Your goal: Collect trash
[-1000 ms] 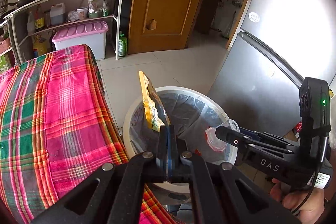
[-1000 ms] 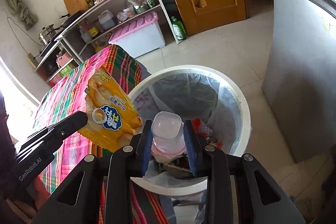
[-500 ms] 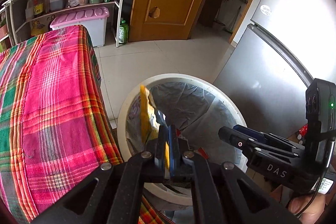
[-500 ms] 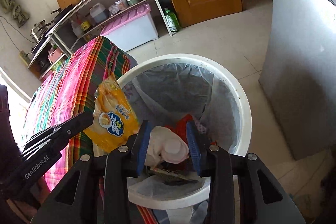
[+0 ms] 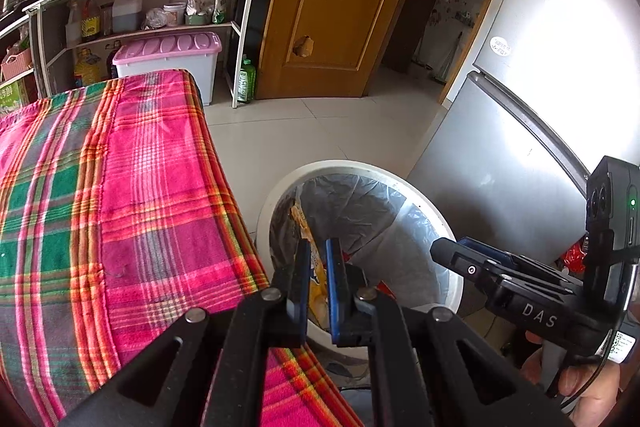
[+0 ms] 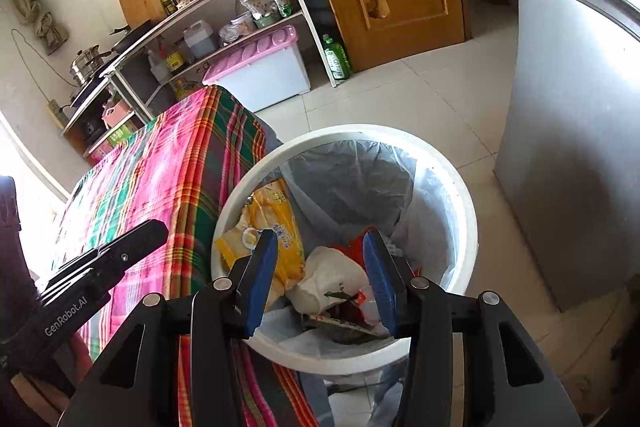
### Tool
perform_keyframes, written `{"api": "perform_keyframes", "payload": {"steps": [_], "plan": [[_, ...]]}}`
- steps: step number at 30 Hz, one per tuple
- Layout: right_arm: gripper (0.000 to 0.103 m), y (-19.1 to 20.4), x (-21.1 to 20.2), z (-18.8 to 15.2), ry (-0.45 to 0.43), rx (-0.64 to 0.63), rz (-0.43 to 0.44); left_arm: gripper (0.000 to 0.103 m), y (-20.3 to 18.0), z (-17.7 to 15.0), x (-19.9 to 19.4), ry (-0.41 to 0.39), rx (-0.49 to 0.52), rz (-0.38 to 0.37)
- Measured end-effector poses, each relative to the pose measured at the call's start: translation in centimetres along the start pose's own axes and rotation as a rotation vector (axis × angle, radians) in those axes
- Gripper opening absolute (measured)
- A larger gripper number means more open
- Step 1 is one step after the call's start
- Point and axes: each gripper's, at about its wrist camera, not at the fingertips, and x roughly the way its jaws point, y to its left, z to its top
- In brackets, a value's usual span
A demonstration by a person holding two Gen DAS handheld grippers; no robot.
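Observation:
A white bin (image 6: 348, 131) (image 5: 360, 169) with a grey liner stands on the floor beside the table. Inside it the yellow snack bag (image 6: 276, 223) leans against the left wall, and a pale plastic cup (image 6: 324, 275) lies on red and white wrappers. My left gripper (image 5: 318, 247) (image 6: 154, 227) hovers at the bin's left edge, its jaws opening a narrow gap. The bag (image 5: 317, 273) shows through that gap, lower down and free of the pads. My right gripper (image 6: 320, 239) (image 5: 440, 247) is open over the bin, holding nothing.
The table under its pink and green plaid cloth (image 5: 120, 207) (image 6: 160, 167) touches the bin's left side. A grey fridge (image 5: 500, 167) (image 6: 568, 147) stands close on the right. Beyond are a pink-lidded box (image 5: 168, 47), a metal shelf rack, tiled floor and a wooden door.
The left jaws parted and the yellow bag slid down into the bin. The right jaws spread and the cup fell onto the trash inside. Both grippers drew back a little.

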Motion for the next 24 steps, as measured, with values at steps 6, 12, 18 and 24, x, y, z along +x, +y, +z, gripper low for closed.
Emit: {"api": "perform_keyframes", "payload": {"steps": [6,12,18,24], "plan": [[0.046,2.7,-3.4,-0.9,-0.05,-0.039,0.035,0.013,0.2,-1.0,-4.2,-0.051,0.007,0.031],[0.046,5.5,-6.7,-2.5,-0.096,-0.088,0.054,0.021,0.4,-2.3,-8.3,-0.099,0.013,0.066],[0.046,7.7,-9.6,-5.2,-0.126,-0.149,0.019,0.023,0.5,-4.7,-11.4,-0.124,0.009,0.111],[0.046,8.8,-11.2,-8.2,-0.125,-0.2,0.009,0.023,0.5,-7.2,-13.3,-0.129,0.004,0.133]]}}
